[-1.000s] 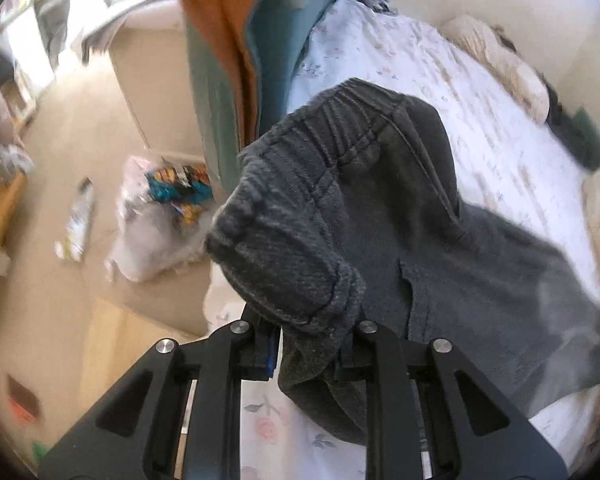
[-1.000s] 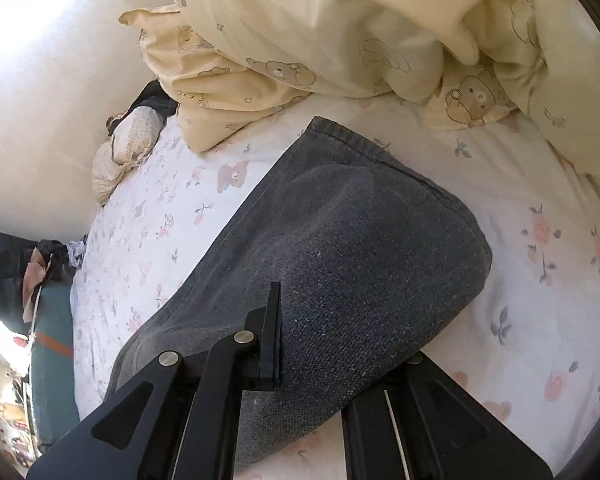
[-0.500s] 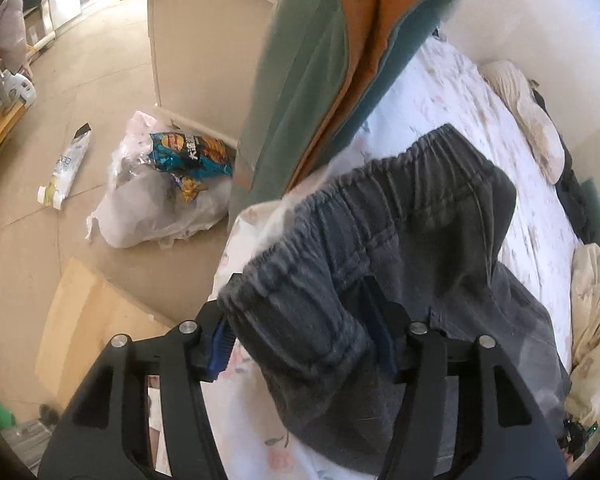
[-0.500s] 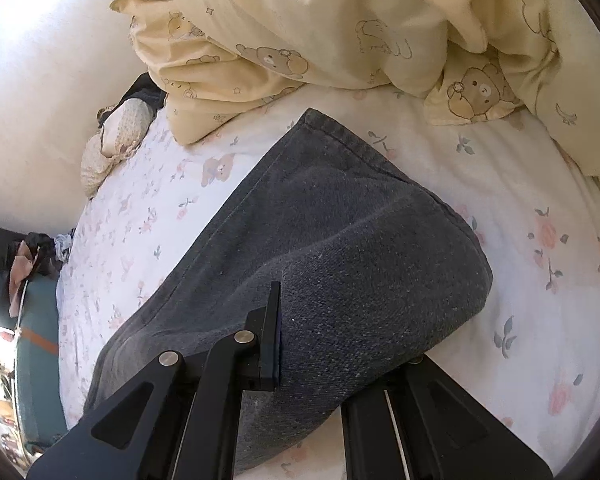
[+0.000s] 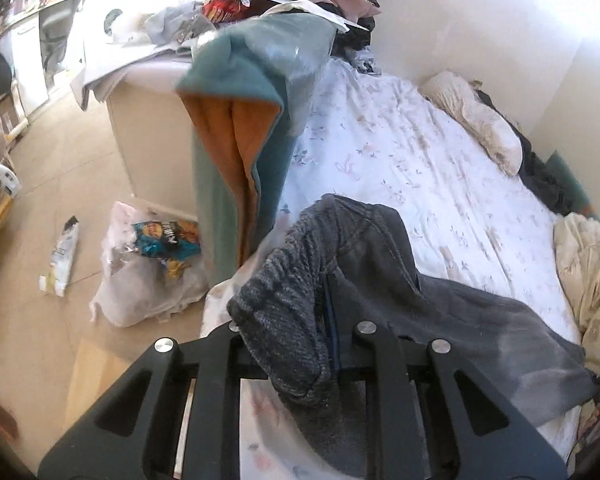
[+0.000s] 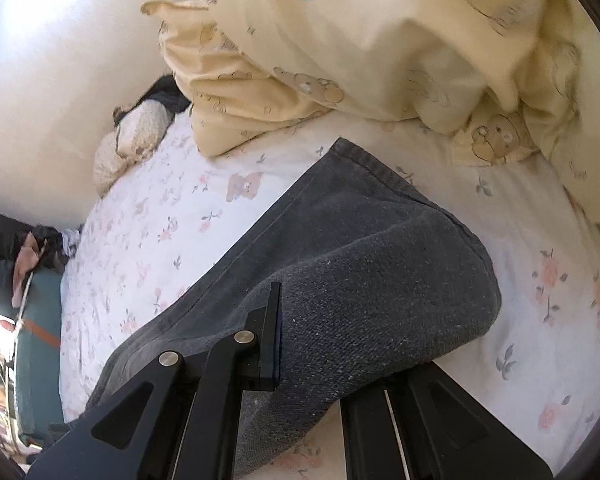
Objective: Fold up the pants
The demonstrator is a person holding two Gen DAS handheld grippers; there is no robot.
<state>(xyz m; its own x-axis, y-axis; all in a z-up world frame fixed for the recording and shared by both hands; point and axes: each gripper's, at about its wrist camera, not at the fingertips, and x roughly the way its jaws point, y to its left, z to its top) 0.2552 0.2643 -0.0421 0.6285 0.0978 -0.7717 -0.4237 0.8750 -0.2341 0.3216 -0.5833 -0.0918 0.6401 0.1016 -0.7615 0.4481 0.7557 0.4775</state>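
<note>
The left gripper [image 5: 332, 344] jaws are closing on the ribbed waistband of the dark grey pants [image 5: 380, 264], while the right gripper [image 6: 332, 344] jaws are pinching the leg end, though one jaw is hidden under cloth. Beyond both, the pants are draping onto the floral bed [image 5: 420, 168]; the fold is seemingly only starting, with smoothing and stacking still left.

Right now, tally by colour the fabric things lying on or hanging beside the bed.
Dark grey: 1, the pants
Cream-yellow with bears: 1, the duvet
Teal with orange lining: 1, the blanket hanging beside the bed
Off-white: 1, the pillow
White floral: 1, the sheet
Total: 5
</note>
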